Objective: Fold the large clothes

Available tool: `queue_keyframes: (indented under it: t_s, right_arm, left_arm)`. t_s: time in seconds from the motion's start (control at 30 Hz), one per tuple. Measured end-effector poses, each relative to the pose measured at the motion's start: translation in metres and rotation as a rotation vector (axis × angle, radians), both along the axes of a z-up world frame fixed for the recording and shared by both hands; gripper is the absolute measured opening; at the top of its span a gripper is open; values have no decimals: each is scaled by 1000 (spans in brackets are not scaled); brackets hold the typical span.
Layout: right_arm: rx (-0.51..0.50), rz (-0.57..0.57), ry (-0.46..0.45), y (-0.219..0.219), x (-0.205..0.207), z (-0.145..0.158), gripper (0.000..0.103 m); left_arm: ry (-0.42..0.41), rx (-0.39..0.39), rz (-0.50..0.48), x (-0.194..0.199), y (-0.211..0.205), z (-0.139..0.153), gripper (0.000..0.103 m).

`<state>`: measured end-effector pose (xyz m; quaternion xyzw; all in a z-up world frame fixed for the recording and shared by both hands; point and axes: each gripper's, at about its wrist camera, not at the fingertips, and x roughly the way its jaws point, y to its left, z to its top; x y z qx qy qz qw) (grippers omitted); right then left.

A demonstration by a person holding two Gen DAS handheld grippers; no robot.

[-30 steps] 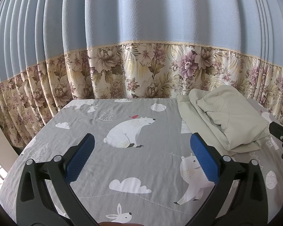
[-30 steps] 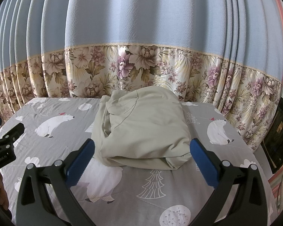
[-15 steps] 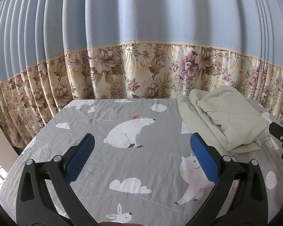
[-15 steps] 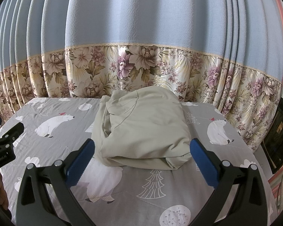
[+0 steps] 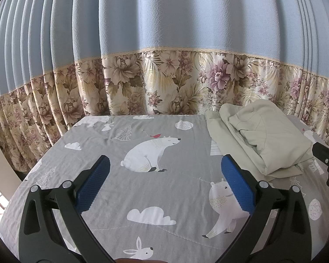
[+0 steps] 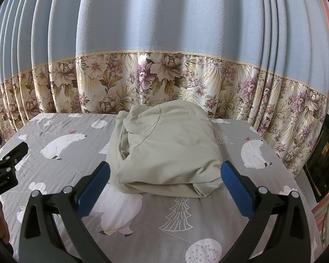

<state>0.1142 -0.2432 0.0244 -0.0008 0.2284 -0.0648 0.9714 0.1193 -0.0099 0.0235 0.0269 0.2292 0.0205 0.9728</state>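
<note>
Left wrist view mostly gets bare polar-bear bedsheet (image 5: 142,188), with the folded beige garment (image 5: 265,140) off at 2 o'clock and the right gripper (image 5: 328,164) poking in at 3, while the right wrist view has that garment (image 6: 166,153) dead centre just past its spread blue fingertips (image 6: 235,186), plus a dark cabinet (image 6: 322,153) at 3 that the left view doesn't show. Both the left gripper (image 5: 164,186) and right gripper (image 6: 164,186) are wide open, pinching nothing. Compared with a second ago nothing's budged, garment and both tongs sit exactly where they were, floral-hemmed blue curtain (image 6: 164,43) behind
</note>
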Motion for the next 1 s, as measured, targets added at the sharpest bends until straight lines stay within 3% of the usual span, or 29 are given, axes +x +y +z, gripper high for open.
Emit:
queue_keyframes:
  t_s: [1.0]
  right_arm:
    - [-2,1,2,1,0,0,101]
  left_arm:
    - [-3,-1,-2,-1,2,1,100]
